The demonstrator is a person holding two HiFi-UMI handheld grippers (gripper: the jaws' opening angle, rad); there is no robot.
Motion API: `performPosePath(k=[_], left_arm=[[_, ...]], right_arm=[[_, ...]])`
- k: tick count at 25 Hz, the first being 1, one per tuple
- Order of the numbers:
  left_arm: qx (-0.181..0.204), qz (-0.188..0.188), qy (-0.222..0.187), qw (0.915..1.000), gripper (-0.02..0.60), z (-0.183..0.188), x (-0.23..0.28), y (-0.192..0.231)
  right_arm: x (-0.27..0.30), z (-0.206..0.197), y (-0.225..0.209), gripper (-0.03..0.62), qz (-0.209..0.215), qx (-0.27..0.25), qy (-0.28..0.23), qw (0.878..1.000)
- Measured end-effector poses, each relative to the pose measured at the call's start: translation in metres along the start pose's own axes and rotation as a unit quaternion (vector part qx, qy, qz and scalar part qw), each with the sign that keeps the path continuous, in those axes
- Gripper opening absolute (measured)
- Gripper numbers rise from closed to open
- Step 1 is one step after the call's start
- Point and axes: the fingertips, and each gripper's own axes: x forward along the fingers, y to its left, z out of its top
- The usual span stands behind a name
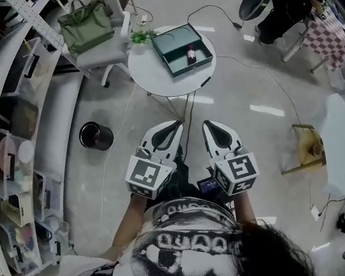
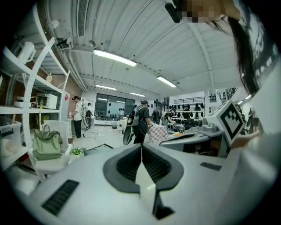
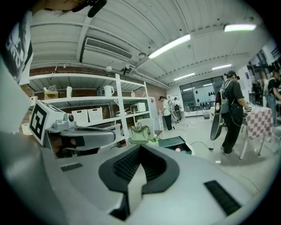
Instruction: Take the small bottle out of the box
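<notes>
A dark green open box (image 1: 182,49) lies on a round white table (image 1: 151,74) some way ahead of me. The small dark bottle (image 1: 191,54) lies inside it, and its pale cap (image 3: 177,149) shows in the box (image 3: 174,143) in the right gripper view. My left gripper (image 1: 175,126) and right gripper (image 1: 208,125) are held side by side over the floor, well short of the table, pointing toward it. On each the jaws meet with nothing between them, as the left gripper view (image 2: 141,146) and right gripper view (image 3: 139,147) show.
A small plant (image 1: 141,37) stands on the table's far left edge. Behind it is a white chair holding a green bag (image 1: 85,26). A black bin (image 1: 96,136) sits on the floor at left, beside shelving (image 1: 11,155). A wooden stool (image 1: 309,144) and people stand at right.
</notes>
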Motion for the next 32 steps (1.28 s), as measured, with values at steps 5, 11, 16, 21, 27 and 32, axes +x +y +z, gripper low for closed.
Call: performPosePath(k=[5, 11, 16, 21, 27, 32], left_arm=[[-0.008, 0.003, 0.021, 0.9997, 0.014, -0.002, 0.029, 0.057], [-0.018, -0.010, 0.043, 0.9989, 0.014, -0.009, 0.064, 0.106], [-0.008, -0.024, 0.037, 0.9990, 0.014, -0.008, 0.088, 0.137], [-0.009, -0.026, 0.020, 0.9994, 0.014, 0.010, 0.110, 0.157], [-0.020, -0.029, 0.008, 0.9993, 0.014, 0.013, 0.117, 0.165], [-0.027, -0.030, 0.020, 0.9990, 0.014, 0.005, 0.122, 0.167]], right_arm=[[0.049, 0.022, -0.021, -0.002, -0.007, 0.013, 0.003, 1.000], [0.095, 0.032, -0.052, -0.002, -0.027, 0.025, 0.020, 0.999], [0.128, 0.043, -0.066, -0.002, -0.035, 0.030, 0.023, 0.999], [0.152, 0.045, -0.076, -0.002, -0.040, 0.042, 0.025, 0.998], [0.172, 0.048, -0.080, -0.002, -0.037, 0.043, 0.031, 0.998], [0.176, 0.046, -0.086, -0.002, -0.037, 0.045, 0.039, 0.998]])
